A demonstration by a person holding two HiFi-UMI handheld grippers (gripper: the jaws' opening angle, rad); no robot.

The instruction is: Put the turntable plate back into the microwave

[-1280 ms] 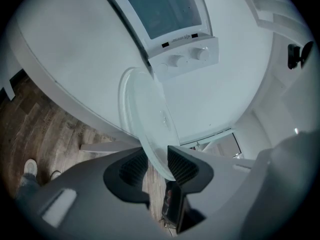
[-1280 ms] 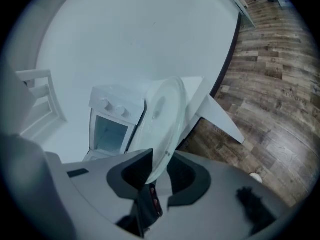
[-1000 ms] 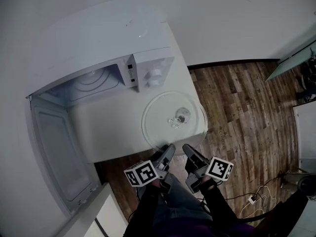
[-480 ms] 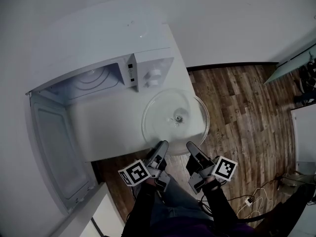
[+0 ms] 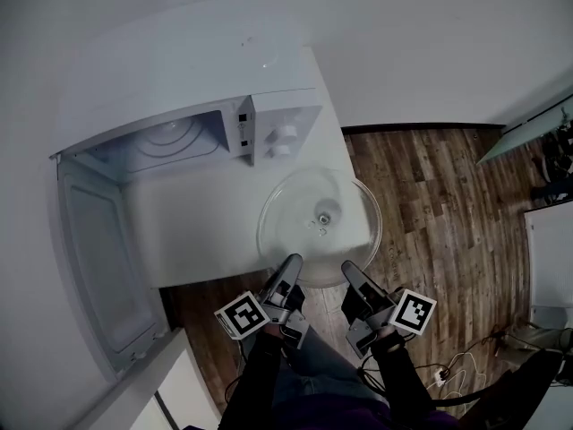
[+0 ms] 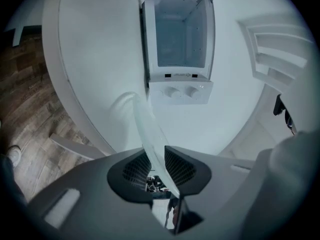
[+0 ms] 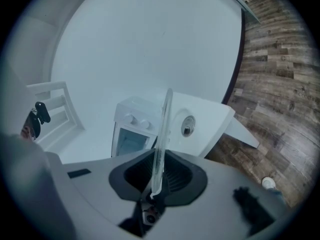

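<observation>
The glass turntable plate sits over the counter's front right corner, in front of the open microwave; the left gripper, its jaws just closing, pinches the near rim; the right gripper, its jaws just easing slightly, grips that rim alongside.

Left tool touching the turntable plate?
Touching. Left gripper view: the left tool, its jaws having just been closing, pinches the turntable plate rim between them.
</observation>
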